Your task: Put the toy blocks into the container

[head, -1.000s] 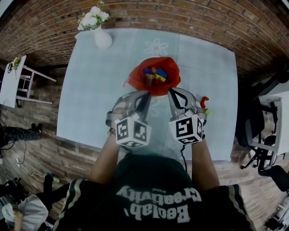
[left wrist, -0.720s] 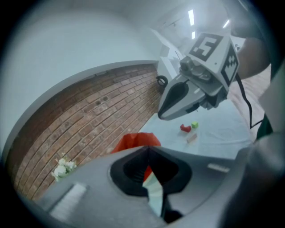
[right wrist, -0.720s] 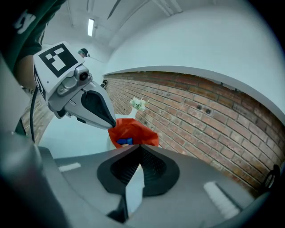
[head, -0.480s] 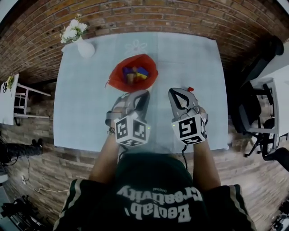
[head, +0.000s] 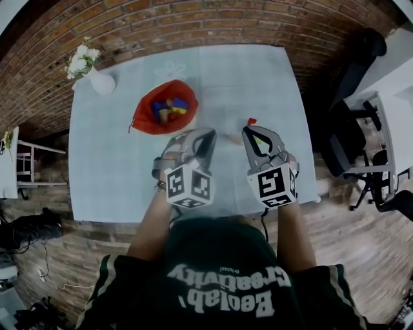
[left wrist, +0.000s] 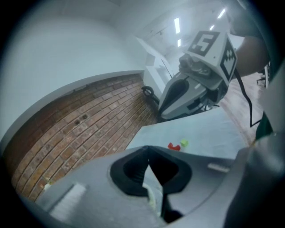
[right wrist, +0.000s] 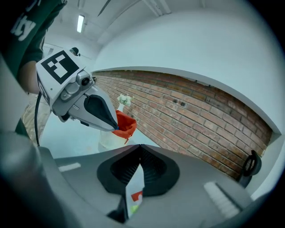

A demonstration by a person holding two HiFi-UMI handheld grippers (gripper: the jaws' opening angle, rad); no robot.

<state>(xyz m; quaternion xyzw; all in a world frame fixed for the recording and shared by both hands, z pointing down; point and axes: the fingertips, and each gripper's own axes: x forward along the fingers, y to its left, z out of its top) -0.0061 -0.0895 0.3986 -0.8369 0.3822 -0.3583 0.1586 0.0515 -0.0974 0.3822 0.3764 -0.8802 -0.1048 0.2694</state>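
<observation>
On pale tabletop [head: 245, 77]: floppy red fabric container [head: 144, 117], blocks [head: 169, 108] inside.

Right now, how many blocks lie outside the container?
2: a red block and a green block beside it, both on the table by the right claw. More may be hidden.

Brick wall [head: 193, 19] behind pale-clothed table [head: 258, 84]; white flower vase [head: 100, 82] at its corner; black chair [head: 345, 138] right.

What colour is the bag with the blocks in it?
The bag is red; the head view shows it best.
</observation>
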